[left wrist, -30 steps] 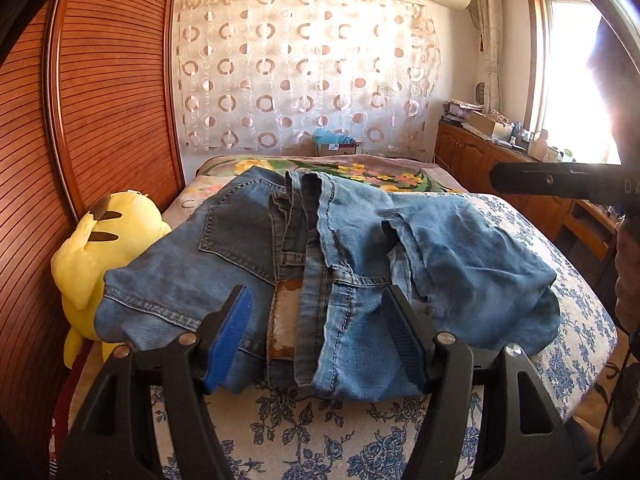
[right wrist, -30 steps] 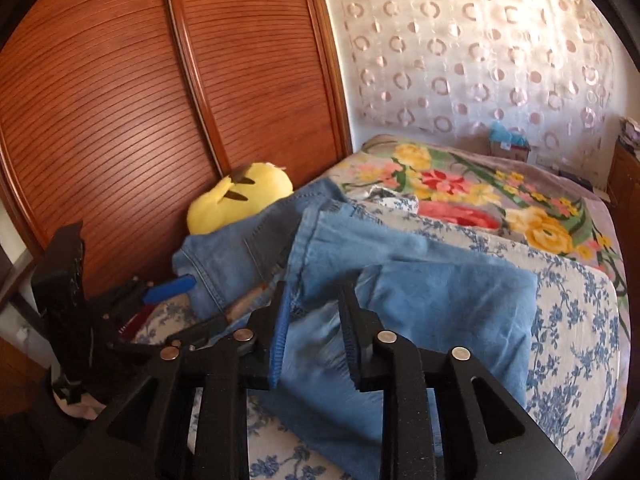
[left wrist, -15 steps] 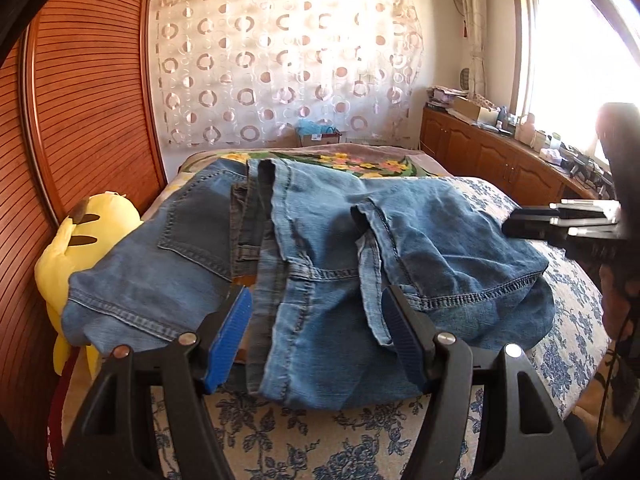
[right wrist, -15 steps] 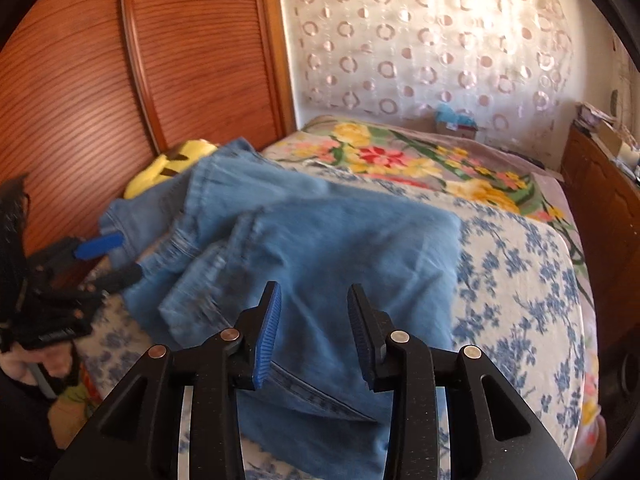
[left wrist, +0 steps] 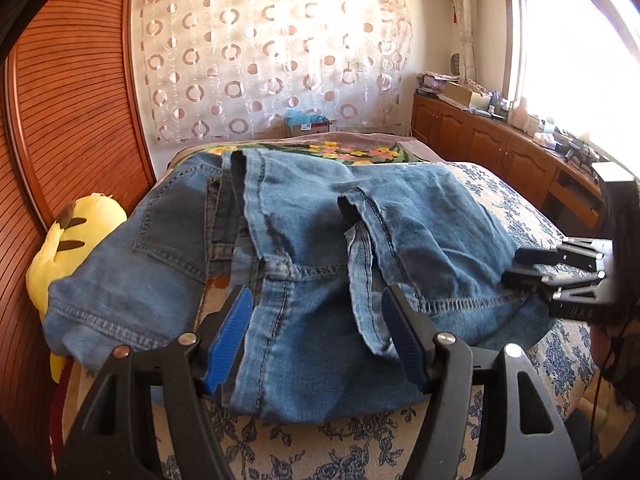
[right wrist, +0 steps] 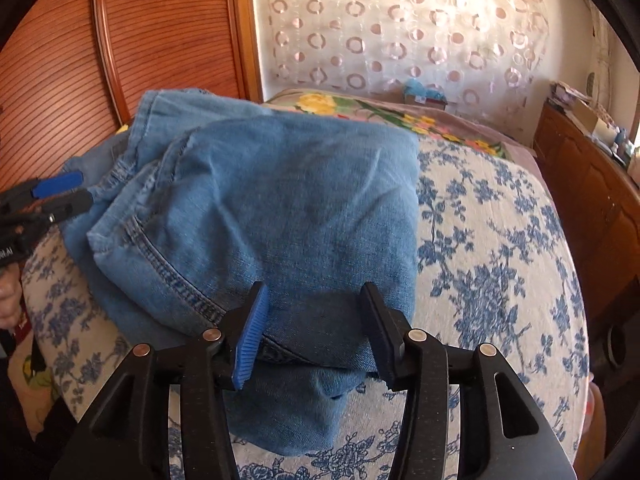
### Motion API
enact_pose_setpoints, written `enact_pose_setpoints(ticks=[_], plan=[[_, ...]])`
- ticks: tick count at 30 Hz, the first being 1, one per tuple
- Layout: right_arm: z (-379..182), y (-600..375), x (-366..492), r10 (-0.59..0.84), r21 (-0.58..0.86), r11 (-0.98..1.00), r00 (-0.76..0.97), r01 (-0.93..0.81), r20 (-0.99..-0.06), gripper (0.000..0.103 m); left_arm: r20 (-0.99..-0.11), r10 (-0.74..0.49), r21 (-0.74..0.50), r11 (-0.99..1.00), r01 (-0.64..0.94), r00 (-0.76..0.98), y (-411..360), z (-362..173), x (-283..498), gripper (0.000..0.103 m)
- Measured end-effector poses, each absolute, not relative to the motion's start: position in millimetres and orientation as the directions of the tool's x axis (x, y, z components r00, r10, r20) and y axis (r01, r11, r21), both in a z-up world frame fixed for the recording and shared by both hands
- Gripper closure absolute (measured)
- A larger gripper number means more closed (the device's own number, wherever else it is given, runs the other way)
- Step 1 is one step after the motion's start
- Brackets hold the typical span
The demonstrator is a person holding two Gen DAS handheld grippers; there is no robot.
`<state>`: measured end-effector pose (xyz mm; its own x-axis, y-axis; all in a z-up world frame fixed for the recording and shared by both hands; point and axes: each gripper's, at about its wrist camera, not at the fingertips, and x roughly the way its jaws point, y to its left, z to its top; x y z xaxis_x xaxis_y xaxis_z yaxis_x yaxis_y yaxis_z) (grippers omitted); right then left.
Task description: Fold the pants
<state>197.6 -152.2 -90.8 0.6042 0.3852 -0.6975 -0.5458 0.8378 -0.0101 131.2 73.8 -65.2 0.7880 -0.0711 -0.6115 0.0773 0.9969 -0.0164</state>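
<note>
While the jeans [right wrist: 280, 208] lie folded over in an untidy bundle on the bed [right wrist: 500, 248] (near edge), the right gripper [right wrist: 316, 328] is opening over the cloth, the left gripper [left wrist: 320, 332] gapes empty, and squaring remains.

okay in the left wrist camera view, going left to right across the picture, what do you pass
Wooden slatted wardrobe door → yellow plush toy → jeans on the floral bedspread → right gripper, jaws opening, nothing between them → wooden cabinets under the window.
</note>
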Motion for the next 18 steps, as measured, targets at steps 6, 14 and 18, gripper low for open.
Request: enact_pose_setpoints(ticks=[6,14,18], plan=[[-99,-157,195,0.399,0.024,0.847,0.607,-0.531,-0.687,0.055,-0.636,-0.097,0.003,0.992,0.128,0.765,68,-57,158,0.036],[-102,-159,193,0.417,0.039,0.847,0.616,-0.531,-0.669,0.054,-0.688,-0.154,-0.023,0.981,0.19,0.709,52,-56,198,0.036],[-102,-159,191,0.414,0.029,0.847,0.624,-0.53,-0.663,0.054,-0.719,-0.18,-0.075,0.98,0.182,0.672,51,-57,216,0.036]])
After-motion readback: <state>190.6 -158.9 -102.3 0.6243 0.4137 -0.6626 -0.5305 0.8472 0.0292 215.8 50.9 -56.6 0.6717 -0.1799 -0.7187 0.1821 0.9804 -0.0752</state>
